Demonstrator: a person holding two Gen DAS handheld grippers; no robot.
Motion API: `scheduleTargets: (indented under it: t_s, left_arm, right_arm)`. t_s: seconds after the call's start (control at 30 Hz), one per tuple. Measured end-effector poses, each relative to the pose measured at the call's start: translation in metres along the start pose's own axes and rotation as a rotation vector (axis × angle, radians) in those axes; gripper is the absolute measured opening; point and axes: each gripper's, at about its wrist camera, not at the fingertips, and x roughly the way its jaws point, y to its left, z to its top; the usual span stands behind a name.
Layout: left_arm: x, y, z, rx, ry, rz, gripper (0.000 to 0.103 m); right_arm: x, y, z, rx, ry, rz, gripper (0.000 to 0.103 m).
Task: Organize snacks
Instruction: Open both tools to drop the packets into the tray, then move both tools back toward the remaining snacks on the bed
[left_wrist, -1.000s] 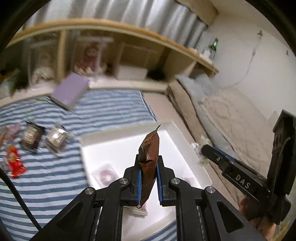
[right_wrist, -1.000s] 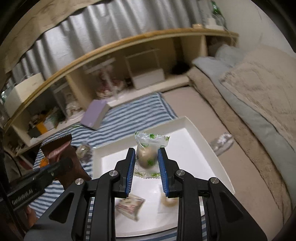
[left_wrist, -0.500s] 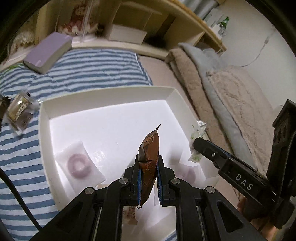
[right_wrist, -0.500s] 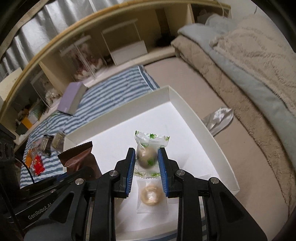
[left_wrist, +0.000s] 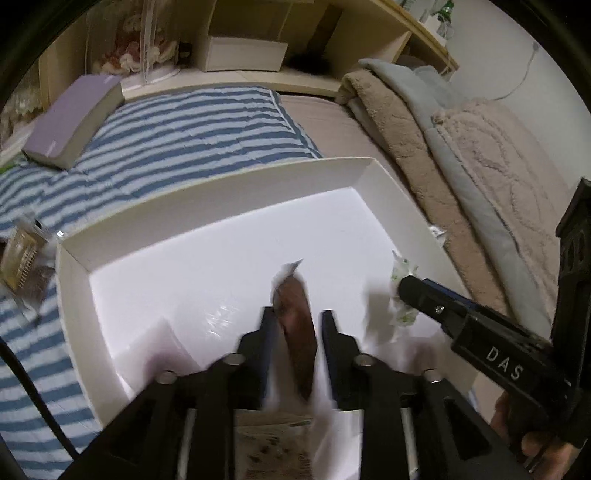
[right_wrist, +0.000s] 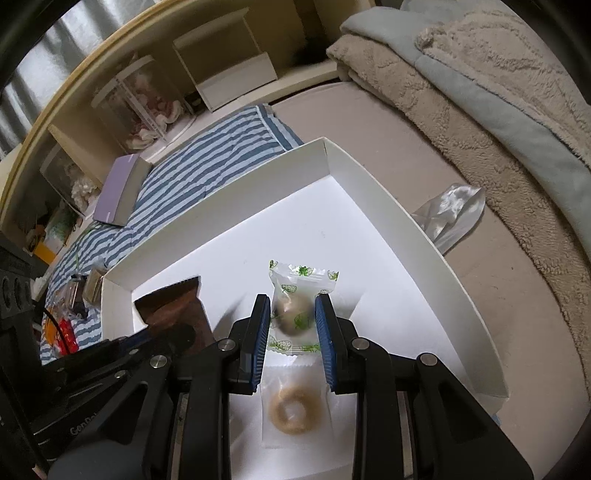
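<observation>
Matt white cardboard box (right_wrist: 413, 221); glossy clear plastic wrapper (right_wrist: 303, 277); fleecy blanket (right_wrist: 498, 74).

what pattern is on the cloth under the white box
Blue and white stripes on the cloth, clearest in the left wrist view.

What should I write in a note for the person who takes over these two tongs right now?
Left tongs: jaws have just been opening; the brown packet sits loose between them, over the white box.
Right tongs: shut on the green-print snack, also over the box.
Done: a ring snack already lies in the box.
Left: set the green-print snack down, then fetch the snacks lying on the striped cloth.
</observation>
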Motion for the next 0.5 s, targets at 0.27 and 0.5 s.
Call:
scheduleTargets:
  t_s: [0.27,0.5]
  left_arm:
    - [-0.011,-0.005,-0.013,0.068,-0.056,0.08,0.067]
    - [-0.032,-0.002,-0.037,0.059,-0.074,0.101,0.083]
  right_arm:
    - [0.0,-0.005,0.004,0.015,0.008,-0.049,0.032]
    - [-0.019,-0.01,-0.004,-0.021,-0.025,-0.101,0.085]
